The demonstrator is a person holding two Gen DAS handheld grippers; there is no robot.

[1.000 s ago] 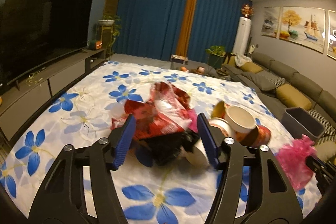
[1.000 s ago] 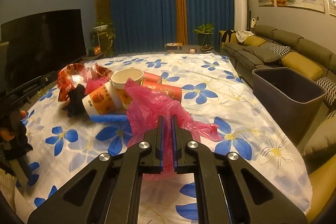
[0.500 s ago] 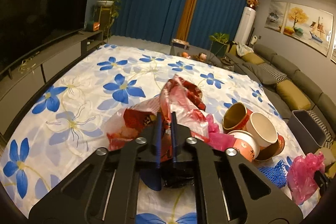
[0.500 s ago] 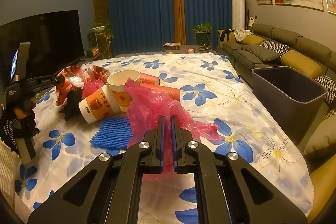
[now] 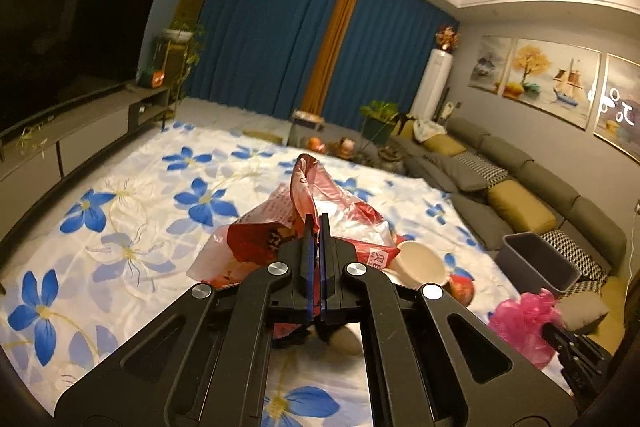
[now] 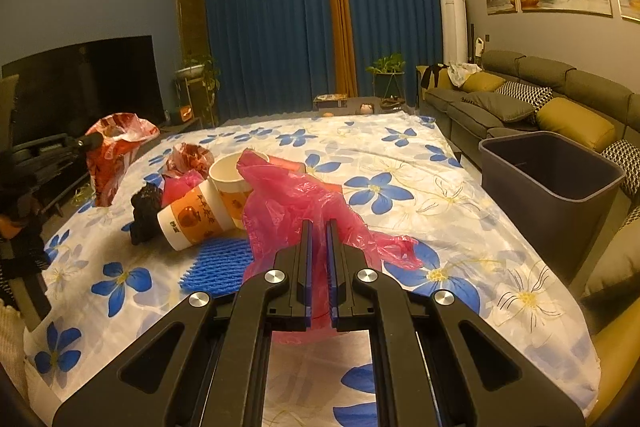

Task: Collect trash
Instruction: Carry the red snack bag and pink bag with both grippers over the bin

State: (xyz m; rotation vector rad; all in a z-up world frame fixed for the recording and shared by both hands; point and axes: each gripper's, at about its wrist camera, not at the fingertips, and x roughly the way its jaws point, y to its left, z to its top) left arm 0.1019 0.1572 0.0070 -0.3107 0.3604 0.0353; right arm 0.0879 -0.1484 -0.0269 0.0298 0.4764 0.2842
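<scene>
On floral cloth [image 6: 400,155]: two paper cups [image 6: 192,219], two clamped bags [image 6: 296,203].

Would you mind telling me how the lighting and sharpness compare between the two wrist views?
Left wrist view: ceiling lights glare at the top, the room behind looks soft, the red bag sharper. Right wrist view: evenly dim and warm, pink bag and bin crisp, edges bowed by the fisheye.

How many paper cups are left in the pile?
3 visible: lying cup nearest, open-mouthed cup behind it, a red cup behind the pink bag. More may be hidden.
</scene>
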